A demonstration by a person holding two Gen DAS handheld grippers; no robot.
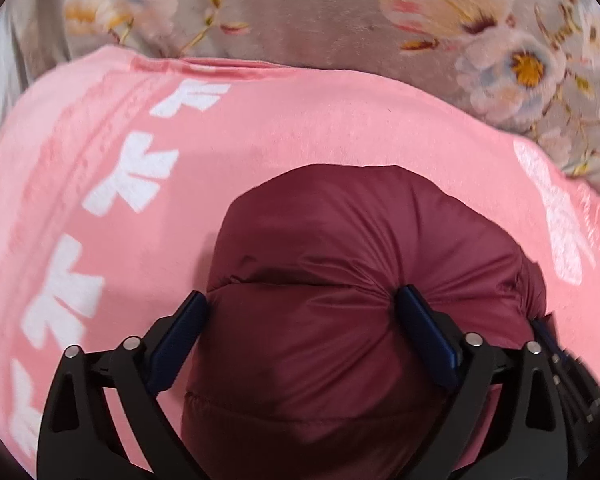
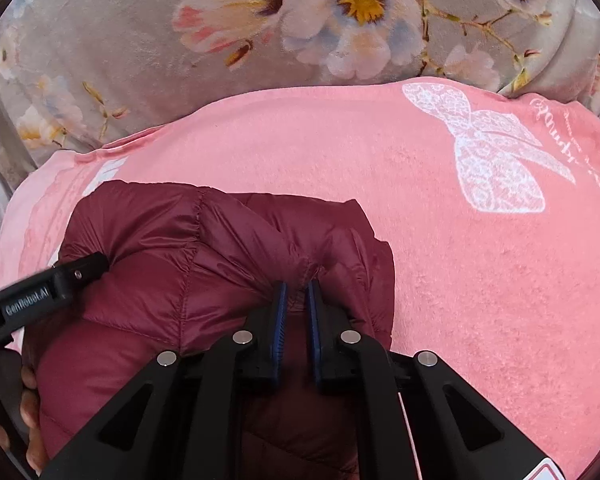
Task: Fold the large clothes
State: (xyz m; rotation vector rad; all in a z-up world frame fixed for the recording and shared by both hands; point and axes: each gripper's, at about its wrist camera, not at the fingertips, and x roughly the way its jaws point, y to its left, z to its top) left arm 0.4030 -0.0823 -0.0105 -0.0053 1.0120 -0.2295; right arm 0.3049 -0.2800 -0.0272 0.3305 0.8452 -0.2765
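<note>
A maroon quilted puffer jacket lies bunched on a pink towel. My left gripper has its fingers wide apart, pressed against a thick puffed fold of the jacket that fills the gap between them. In the right wrist view the jacket sits at lower left on the pink towel. My right gripper is shut on a pinch of the jacket's fabric near its right edge. The left gripper's finger shows at the left, touching the jacket.
The pink towel has white bow prints and white flower shapes. It lies on a grey floral blanket that fills the far side. A hand shows at the lower left of the right wrist view.
</note>
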